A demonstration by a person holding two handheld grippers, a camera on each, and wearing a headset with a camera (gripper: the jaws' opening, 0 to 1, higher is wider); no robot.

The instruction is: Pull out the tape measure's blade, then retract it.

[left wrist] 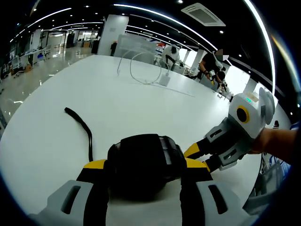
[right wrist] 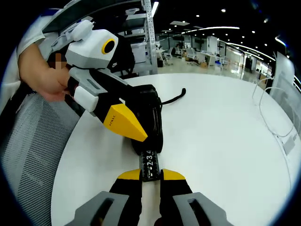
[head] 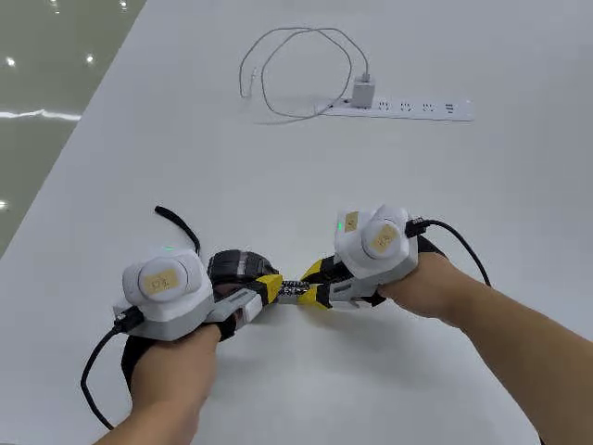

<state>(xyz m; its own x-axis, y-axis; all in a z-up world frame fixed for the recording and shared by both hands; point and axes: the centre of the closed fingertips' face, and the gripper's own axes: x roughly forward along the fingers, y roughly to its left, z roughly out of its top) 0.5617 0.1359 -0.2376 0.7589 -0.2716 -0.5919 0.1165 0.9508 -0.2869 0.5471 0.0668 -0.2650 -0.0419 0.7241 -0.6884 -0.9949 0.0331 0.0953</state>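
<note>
A black tape measure case [head: 237, 267] rests on the white table, and my left gripper [head: 262, 291] is shut on it; in the left gripper view the case [left wrist: 145, 160] sits between the yellow-tipped jaws, its black wrist strap [left wrist: 81, 126] lying to the left. A short stretch of numbered blade [right wrist: 149, 165] sticks out of the case [right wrist: 149, 113]. My right gripper [right wrist: 151, 176] is shut on the blade's end, facing the left gripper [right wrist: 123, 123] at close range. In the head view the right gripper [head: 310, 290] sits just right of the case, with the blade [head: 290, 289] bridging the small gap.
A white power strip [head: 408, 108] with a plugged charger [head: 361, 94] and a looped white cable [head: 296, 69] lies at the far side of the table. The table's left edge [head: 69, 134] runs diagonally, with glossy floor beyond. People stand at the far end [left wrist: 211, 66].
</note>
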